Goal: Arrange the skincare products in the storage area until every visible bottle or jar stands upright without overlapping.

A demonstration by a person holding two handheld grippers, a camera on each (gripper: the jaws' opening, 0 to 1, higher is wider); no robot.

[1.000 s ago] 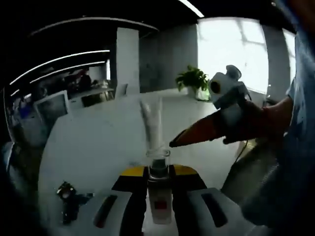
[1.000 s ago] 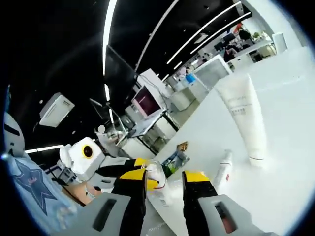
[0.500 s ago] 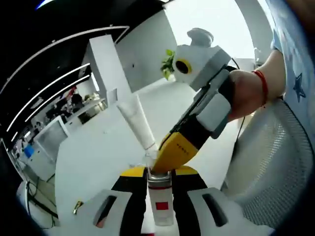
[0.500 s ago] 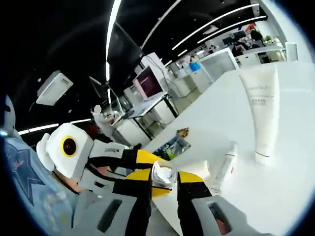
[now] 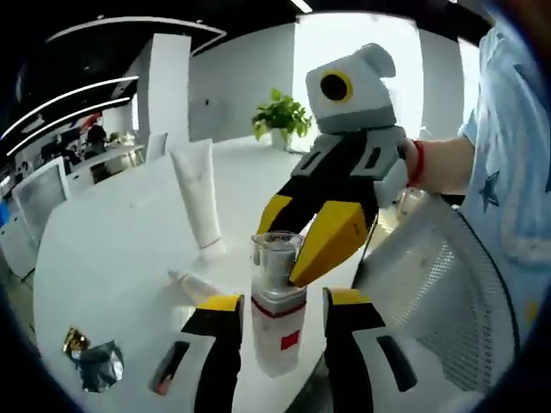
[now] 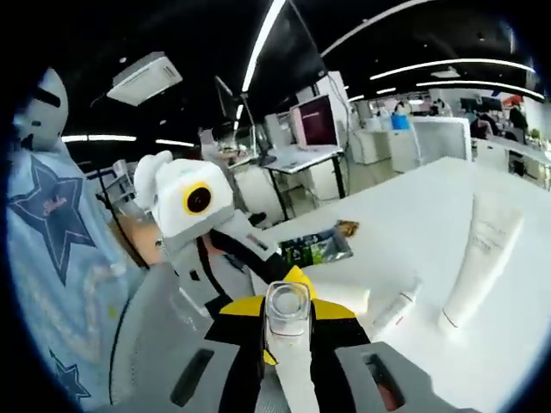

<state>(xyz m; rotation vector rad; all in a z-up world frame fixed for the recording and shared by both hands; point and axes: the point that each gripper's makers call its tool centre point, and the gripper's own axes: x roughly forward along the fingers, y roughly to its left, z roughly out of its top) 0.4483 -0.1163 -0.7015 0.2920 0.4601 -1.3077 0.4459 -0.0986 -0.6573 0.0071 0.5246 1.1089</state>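
Note:
A white bottle (image 5: 277, 331) with a clear cap and a red label stands upright between my left gripper's (image 5: 282, 301) jaws, which are spread with a gap on each side. My right gripper (image 5: 293, 245) reaches in from the upper right and is shut on the clear cap. In the right gripper view the cap (image 6: 287, 303) sits clamped between my right gripper's (image 6: 288, 311) yellow tips, with the left gripper (image 6: 293, 280) just behind it. A tall white tube (image 5: 196, 194) (image 6: 478, 258) stands upright on the white table (image 5: 103, 232). A slim white tube (image 5: 194, 284) (image 6: 398, 303) lies flat near it.
A crumpled foil packet (image 5: 90, 361) (image 6: 318, 245) lies near the table edge. A grey mesh chair back (image 5: 430, 292) stands close on the right. A potted plant (image 5: 280, 116) sits at the table's far end, and desks with monitors (image 6: 314, 120) stand beyond.
My left gripper's jaws have opened off the bottle. My right gripper has closed on the bottle's clear cap. Both views have swung.

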